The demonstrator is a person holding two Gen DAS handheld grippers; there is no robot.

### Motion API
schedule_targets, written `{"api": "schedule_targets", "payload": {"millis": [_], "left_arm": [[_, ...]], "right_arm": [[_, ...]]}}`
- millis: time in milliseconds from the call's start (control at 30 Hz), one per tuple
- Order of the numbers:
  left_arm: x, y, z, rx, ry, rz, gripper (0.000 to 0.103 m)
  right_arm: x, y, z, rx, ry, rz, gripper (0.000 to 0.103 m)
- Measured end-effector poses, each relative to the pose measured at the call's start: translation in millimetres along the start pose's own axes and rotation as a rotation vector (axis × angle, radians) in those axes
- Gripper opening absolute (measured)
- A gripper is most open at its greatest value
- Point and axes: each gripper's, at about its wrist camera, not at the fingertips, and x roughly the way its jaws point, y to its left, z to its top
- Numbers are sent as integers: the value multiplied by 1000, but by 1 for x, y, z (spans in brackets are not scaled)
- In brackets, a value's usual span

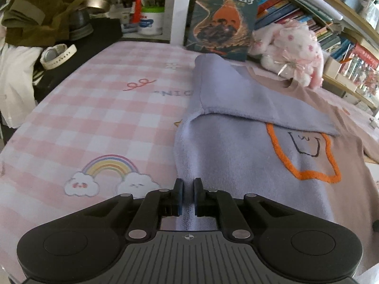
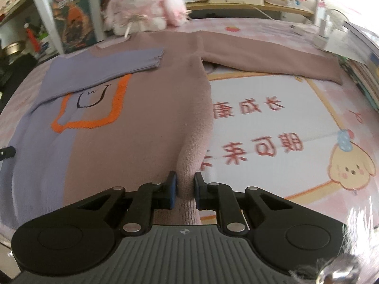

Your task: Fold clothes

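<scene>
Sweater [image 2: 132,118] flat on the checked surface [image 1: 99,118].
Left hand-held gripper [image 1: 187,197] pinches its lilac hem; right hand-held gripper [image 2: 184,193] pinches its pink hem fold; lilac sleeve [image 1: 248,99] lies folded across the chest.

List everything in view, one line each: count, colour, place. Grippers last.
sweater: 1, lilac and dusty pink with an orange outline, flat on the bed, lilac sleeve folded across the chest, pink sleeve spread out
bed sheet: 1, pink and white check with a rainbow print, under the sweater
plush toy: 1, white and pink, at the sweater's collar
book: 1, dark cover with orange, upright behind the sweater
watch: 1, white, on the dark surface left of the bed
jacket: 1, olive, heaped far left
bookshelves: many coloured books, right of the bed
left gripper: 1, black, shut on the lilac hem
right gripper: 1, black, shut on the pink hem
</scene>
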Motion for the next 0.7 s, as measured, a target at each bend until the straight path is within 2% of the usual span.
{"api": "schedule_targets", "payload": {"millis": [200, 333, 400, 467, 533, 567, 600, 667, 700], "left_arm": [[5, 8, 3, 6, -1, 2, 9], [5, 9, 3, 14, 4, 7, 16], [2, 10, 4, -1, 21, 18, 16], [-5, 11, 7, -13, 34, 27, 18], [-14, 9, 8, -7, 21, 23, 18], [-20, 7, 8, 4, 10, 12, 20], [-25, 4, 8, 17, 0, 5, 26], [-35, -2, 6, 46, -21, -9, 40], [-39, -6, 5, 58, -26, -15, 55]], "right_arm": [[3, 12, 2, -34, 4, 18, 14], [3, 14, 2, -32, 3, 10, 14], [2, 14, 1, -19, 3, 2, 15], [1, 14, 1, -5, 4, -7, 26], [-3, 12, 1, 18, -2, -9, 40], [-7, 13, 1, 28, -12, -9, 44], [-10, 13, 0, 38, -23, -9, 47], [-19, 17, 0, 44, -51, -34, 67], [-24, 19, 0, 42, -72, -48, 71]]}}
